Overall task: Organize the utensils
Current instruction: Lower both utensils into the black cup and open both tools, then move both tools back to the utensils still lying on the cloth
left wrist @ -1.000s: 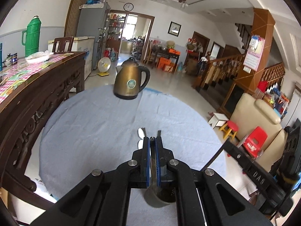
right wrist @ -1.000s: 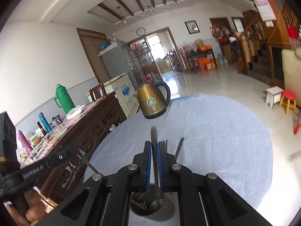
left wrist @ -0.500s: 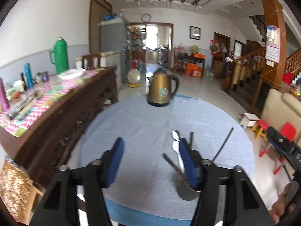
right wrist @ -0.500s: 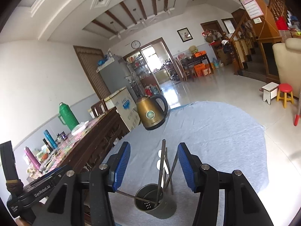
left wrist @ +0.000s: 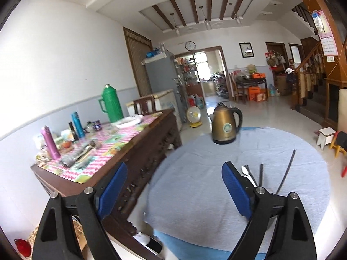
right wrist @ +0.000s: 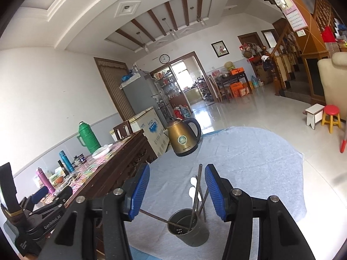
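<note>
Nearest the right wrist camera, the right gripper [right wrist: 176, 191] is held with its blue pads spread wide and nothing between them, and the grey utensil holder [right wrist: 188, 229] is seen standing on the blue tablecloth [right wrist: 249, 166] just below the gap, with white spoons [right wrist: 193, 186] and dark chopsticks [right wrist: 198, 186] propped in it. The left gripper [left wrist: 173, 191] is likewise spread and empty, the same utensils being glimpsed at its four o'clock. Farther off, at twelve o'clock, a bronze kettle [right wrist: 183, 138] is set on the cloth.

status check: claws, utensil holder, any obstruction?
Both claws open, left claw, right claw. Utensils standing in holder. Kettle sits well beyond.
</note>
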Available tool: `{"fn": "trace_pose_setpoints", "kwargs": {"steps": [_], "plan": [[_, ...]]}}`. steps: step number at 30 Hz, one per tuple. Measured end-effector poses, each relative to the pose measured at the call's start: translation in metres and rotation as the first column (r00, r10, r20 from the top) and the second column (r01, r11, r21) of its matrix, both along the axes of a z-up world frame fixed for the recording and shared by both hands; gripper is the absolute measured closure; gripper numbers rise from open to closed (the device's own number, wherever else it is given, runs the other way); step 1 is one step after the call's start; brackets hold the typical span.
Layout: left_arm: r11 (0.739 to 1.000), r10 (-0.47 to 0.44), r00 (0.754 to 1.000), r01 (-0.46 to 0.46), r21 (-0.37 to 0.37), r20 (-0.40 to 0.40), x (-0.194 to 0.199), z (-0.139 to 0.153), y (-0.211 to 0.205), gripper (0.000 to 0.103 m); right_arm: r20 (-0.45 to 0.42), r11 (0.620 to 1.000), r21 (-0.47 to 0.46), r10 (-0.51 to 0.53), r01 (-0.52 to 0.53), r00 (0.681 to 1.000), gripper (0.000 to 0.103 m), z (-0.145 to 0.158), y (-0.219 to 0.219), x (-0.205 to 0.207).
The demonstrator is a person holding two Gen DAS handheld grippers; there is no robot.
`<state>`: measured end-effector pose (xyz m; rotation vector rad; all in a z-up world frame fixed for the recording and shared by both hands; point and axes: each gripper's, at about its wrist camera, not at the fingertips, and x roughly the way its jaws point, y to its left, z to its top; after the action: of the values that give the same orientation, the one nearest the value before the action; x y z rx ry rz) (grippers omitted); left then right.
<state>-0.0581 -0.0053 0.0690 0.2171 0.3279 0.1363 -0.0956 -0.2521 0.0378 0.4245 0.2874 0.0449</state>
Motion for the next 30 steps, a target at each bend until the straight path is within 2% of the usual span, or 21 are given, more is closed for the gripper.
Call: {"fn": "trace_pose_setpoints", "kwargs": {"steps": [9, 18, 25, 30], "plan": [[0.999, 0.026, 0.999, -0.024, -0.044, 0.031, -0.014, 0.019, 0.026, 0.011, 0.013, 1.000, -0.015, 0.022, -0.022, 1.000, 0.046, 0.010, 0.014, -0.005], [0.991, 0.093, 0.994, -0.087, -0.100, 0.057, -0.004, 0.030, 0.062, 0.011, -0.009, 1.000, -0.020, 0.022, -0.022, 1.000, 0.045, 0.005, 0.017, 0.005], [0.984, 0.128, 0.991, -0.123, -0.132, 0.031, 0.013, 0.023, 0.082, 0.011, -0.036, 0.999, -0.032, 0.016, -0.017, 0.999, 0.045, -0.002, 0.022, 0.017], [0.981, 0.126, 0.991, -0.130, -0.144, -0.038, 0.037, 0.005, 0.088, 0.011, -0.059, 1.000, -0.028, -0.003, 0.001, 0.998, 0.046, -0.009, 0.021, 0.029]]}}
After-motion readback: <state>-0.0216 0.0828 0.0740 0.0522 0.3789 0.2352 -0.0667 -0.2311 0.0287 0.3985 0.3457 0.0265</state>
